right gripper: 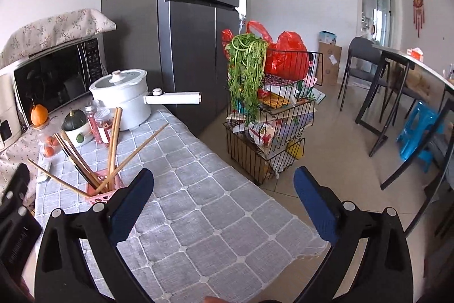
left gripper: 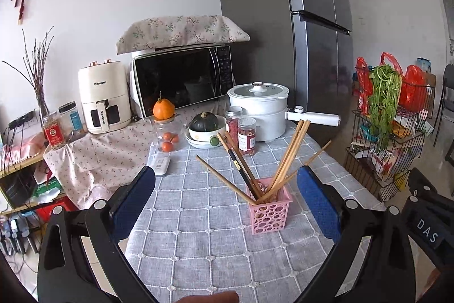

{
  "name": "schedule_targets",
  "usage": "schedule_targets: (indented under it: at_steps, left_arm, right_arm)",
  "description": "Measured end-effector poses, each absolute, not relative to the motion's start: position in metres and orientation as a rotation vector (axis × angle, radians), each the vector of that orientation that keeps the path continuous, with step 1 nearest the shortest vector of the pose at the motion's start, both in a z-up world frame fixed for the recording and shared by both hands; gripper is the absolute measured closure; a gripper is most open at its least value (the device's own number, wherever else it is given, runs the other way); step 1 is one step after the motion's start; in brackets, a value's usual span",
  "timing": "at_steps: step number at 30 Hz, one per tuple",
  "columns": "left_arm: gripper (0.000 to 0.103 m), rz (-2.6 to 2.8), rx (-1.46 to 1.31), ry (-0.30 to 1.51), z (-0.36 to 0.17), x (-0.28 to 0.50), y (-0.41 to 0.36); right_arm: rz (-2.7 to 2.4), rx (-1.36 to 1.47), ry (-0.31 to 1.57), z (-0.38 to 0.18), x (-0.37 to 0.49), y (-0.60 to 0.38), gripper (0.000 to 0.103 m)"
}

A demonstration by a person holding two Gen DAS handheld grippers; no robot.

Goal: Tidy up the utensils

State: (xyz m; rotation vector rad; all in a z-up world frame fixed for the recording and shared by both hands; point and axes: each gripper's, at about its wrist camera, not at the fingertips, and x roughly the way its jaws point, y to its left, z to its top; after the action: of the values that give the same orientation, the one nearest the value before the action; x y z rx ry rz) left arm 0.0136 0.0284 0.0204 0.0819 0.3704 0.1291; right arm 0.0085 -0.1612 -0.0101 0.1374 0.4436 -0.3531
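- In the left wrist view the left gripper [left gripper: 226, 178] points forward and somewhat downward over the grey checked tablecloth [left gripper: 198, 232], its two blue-padded fingers [left gripper: 133, 203] rising from the lower left and lower right of the frame.
- Its jaws stand wide apart with nothing pressed between the pads.
- The pink perforated holder [left gripper: 269, 213] stands upright on the cloth, right of centre, between the two fingers as seen from this camera and nearer the right-hand one; it touches neither.
- A bunch of chopsticks [left gripper: 286, 158] fans up out of the holder: several wooden ones lean to the upper right, others to the upper left, and one dark one leans left among them.
- A fingertip of the person shows at the bottom edge of that frame.
- In the right wrist view the right gripper [right gripper: 223, 182] also tilts downward, over the right-hand edge of the table, with floor behind its right finger [right gripper: 315, 206].
- Its jaws are spread as wide as they go and hold nothing.
- There the holder [right gripper: 106, 193] sits at the lower left of the frame, outside the jaws, just beyond the left finger, which hides part of it; the chopsticks [right gripper: 113, 144] spread above it.
- Behind the holder, toward the upper part of both frames, stand two jars [left gripper: 246, 137] and a white pot [left gripper: 261, 107].
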Motion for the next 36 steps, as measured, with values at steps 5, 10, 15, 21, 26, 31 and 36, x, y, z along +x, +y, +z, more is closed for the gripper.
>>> schedule_targets:
  at_steps: [5,10,15,21,26,31,36]
  left_arm:
    - [0.007,0.116,0.084,0.382,0.0226,0.0127,0.0247]
    - [0.007,0.119,0.077,0.379,0.0254,0.0107,0.0242]
    - [0.007,0.114,0.075,0.377,0.0258,0.0104,0.0246]
    - [0.007,0.110,0.080,0.382,0.0276,0.0113,0.0217]
    - [0.007,0.112,0.075,0.389,0.0273,0.0133,0.0205]
    - [0.007,0.113,0.076,0.391,0.0271,0.0135,0.0208]
    - [0.007,0.114,0.075,0.392,0.0266,0.0139,0.0210]
  right_arm:
    - [-0.371,0.101,0.398,-0.0048,0.0017,-0.1535,0.007]
    - [-0.374,0.098,0.392,-0.0047,0.0018,-0.1531,0.007]
    - [-0.377,0.101,0.392,-0.0046,0.0012,-0.1547,0.007]
    - [-0.380,0.109,0.391,-0.0045,0.0012,-0.1570,0.007]
    - [-0.379,0.117,0.398,-0.0058,0.0026,-0.1585,0.007]
    - [-0.378,0.116,0.404,-0.0069,0.0038,-0.1582,0.007]
    - [-0.377,0.121,0.406,-0.0072,0.0041,-0.1580,0.007]
